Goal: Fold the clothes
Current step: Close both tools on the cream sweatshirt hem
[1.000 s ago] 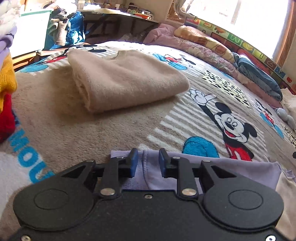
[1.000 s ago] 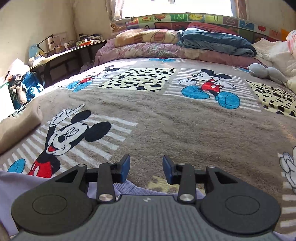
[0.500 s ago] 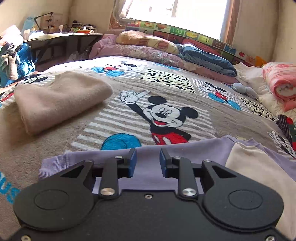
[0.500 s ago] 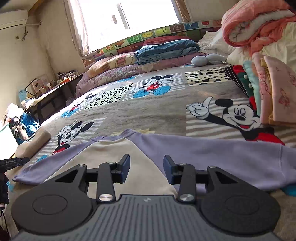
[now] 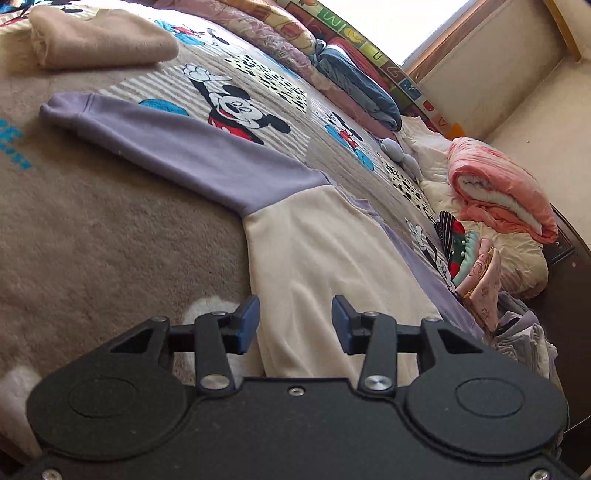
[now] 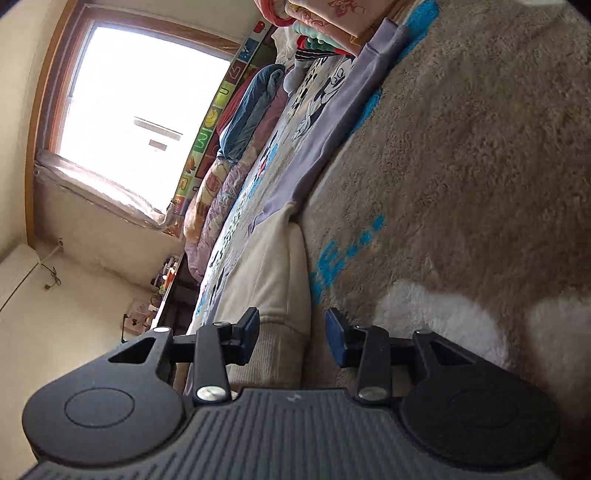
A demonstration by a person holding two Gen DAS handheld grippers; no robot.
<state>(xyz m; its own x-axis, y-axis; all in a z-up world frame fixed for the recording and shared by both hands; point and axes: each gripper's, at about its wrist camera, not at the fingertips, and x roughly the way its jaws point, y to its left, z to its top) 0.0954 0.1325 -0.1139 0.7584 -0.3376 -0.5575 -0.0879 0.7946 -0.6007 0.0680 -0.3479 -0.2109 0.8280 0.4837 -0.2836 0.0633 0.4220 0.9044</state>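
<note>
- A sweatshirt (image 5: 317, 236) with a cream body and lilac sleeves lies spread flat on a bed covered by a Mickey Mouse blanket (image 5: 110, 229) in brown plush.
- In the left wrist view one lilac sleeve (image 5: 177, 147) stretches away up and to the left, its cuff resting on the blanket near a folded beige sweater (image 5: 99, 40).
- The left claw (image 5: 295, 319) hangs over the lower part of the cream body. Its jaws have just been opening; they stand apart with the cream fabric seen in the gap between the blue pads, and neither pad presses on it.
- The right claw (image 6: 291, 334) is rolled onto its side, so the bed runs steeply up through its view. Its jaws stand partly open, and the ribbed cream hem (image 6: 275, 350) of the sweatshirt lies between them; the fabric sits against the left pad, well short of the right pad, so nothing is clamped.
- In the right wrist view the other lilac sleeve (image 6: 332, 122) runs away along the blanket toward a stack of folded clothes (image 6: 325, 26) at the top edge.
- In the left wrist view that stack of folded clothes (image 5: 472, 262) sits at the right side of the bed, below a rolled pink quilt (image 5: 502, 192).
- Pillows and a folded blue blanket (image 5: 362, 88) line the far side of the bed, under a window (image 6: 140, 103) with bright daylight.
</note>
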